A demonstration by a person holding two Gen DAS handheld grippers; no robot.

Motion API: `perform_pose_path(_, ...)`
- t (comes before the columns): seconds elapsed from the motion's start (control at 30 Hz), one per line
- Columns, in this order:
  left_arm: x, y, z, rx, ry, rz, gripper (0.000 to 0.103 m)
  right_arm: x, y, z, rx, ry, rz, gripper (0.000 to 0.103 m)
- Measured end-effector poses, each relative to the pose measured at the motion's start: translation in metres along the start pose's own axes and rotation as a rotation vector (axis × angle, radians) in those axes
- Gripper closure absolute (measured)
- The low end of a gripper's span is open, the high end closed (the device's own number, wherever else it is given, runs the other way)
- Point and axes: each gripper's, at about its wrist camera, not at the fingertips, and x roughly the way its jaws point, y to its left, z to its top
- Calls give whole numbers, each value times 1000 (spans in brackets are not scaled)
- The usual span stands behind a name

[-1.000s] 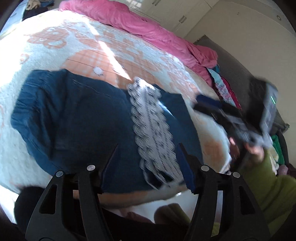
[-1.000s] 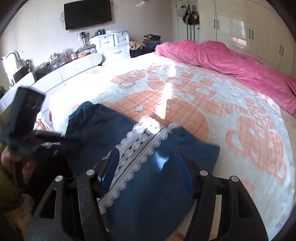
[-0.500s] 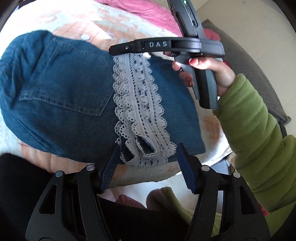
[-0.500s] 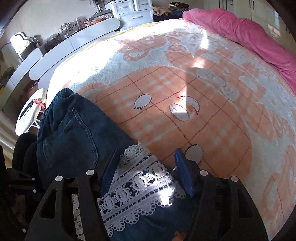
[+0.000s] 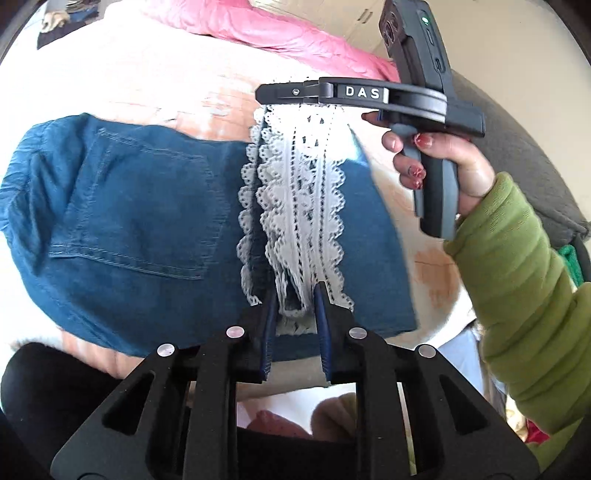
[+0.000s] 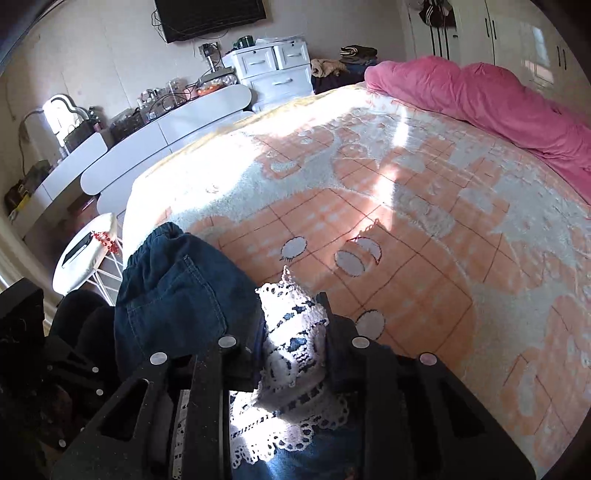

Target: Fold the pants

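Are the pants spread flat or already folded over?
Folded over: the pants lie doubled, the lace band across the top, back pocket facing up.

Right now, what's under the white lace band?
Blue denim pants show through the lace band and on both sides; both tongs are closing on its ends. The bedspread below is covered there.

A home bedroom: a bed (image 6: 424, 229) with a pink duvet (image 6: 480, 96), white drawers (image 6: 273, 70), wall television (image 6: 210, 13) and wardrobes (image 6: 517, 40).
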Motion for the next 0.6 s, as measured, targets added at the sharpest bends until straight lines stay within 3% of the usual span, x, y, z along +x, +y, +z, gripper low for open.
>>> perform_pose_path(0.17,1,6,-4,-34,38,15,90,53,6,-5,-40,107,-40,78)
perform_pose_path(0.33,-2,4,-7,-40,41,3,90,62,5,-11,-34,92,-93,67)
perform_pose_path(0.47,1,2,-5,-49,39,-8,90,27,-3,-9,16,-8,-110,44)
perform_pose_path(0.6,-7,25,-2,-66,40,-40,91,-34,-14,-22,70,-134,-147,44)
